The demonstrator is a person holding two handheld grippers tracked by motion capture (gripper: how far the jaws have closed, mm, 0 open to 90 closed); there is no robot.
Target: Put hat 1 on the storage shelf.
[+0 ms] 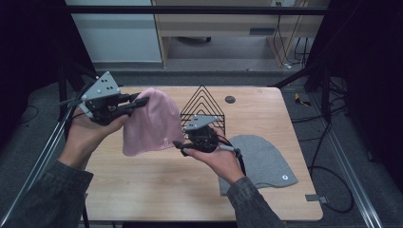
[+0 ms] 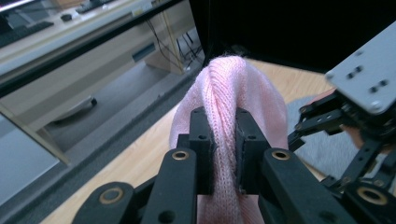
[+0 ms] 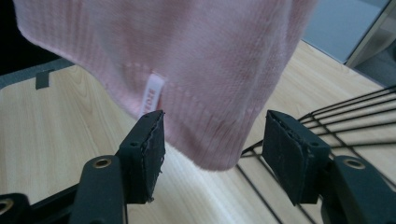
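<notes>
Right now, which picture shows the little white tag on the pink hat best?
The right gripper view: the white tag hangs close on the pink hat, by its hem, just above the right tool. The high view shows it as a tiny pale mark near the hem; the left gripper view shows the hat pinched in the left tool.

The pink hat (image 3: 187, 60) is cut off by the top edge in the right gripper view, and the letters on its small white label (image 3: 152, 95) are too blurred to be read. In the high view, part of the grey hat (image 1: 263, 159) is hidden behind the right hand (image 1: 221, 159). The foot of the black wire rack (image 1: 203, 107) is hidden by the right gripper (image 1: 179, 146).
</notes>
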